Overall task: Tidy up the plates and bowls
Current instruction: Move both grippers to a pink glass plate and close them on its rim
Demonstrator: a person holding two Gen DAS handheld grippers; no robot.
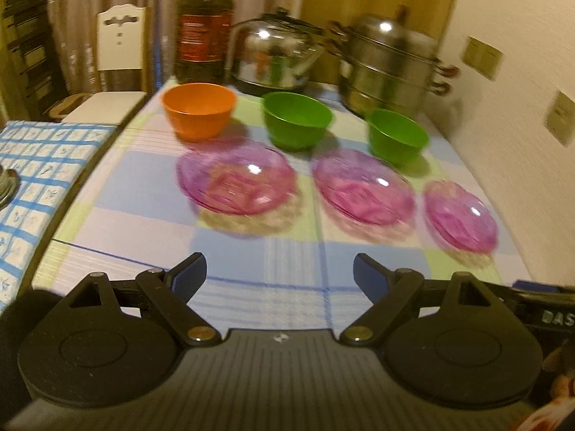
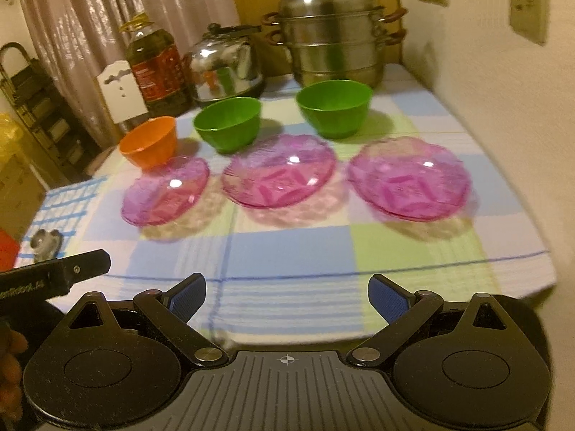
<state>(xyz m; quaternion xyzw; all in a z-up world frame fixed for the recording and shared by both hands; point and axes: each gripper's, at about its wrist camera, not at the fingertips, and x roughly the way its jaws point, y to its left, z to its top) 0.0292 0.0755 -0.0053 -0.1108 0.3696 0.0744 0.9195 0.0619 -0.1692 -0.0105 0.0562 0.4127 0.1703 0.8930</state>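
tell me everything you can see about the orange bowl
The orange bowl is a small round bowl, opaque and looking like plastic, with sides tapering to a narrower base. It stands upright and looks empty on the checked tablecloth, at the left end of the back row of three bowls. A green bowl stands apart to its right; a pink plate lies just in front. Nothing grips it.

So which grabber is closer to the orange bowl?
Probably the left. The left gripper sits on the orange bowl's side of the table, with the bowl ahead, slightly left. The right gripper is further right; its view shows the bowl far off to the left.
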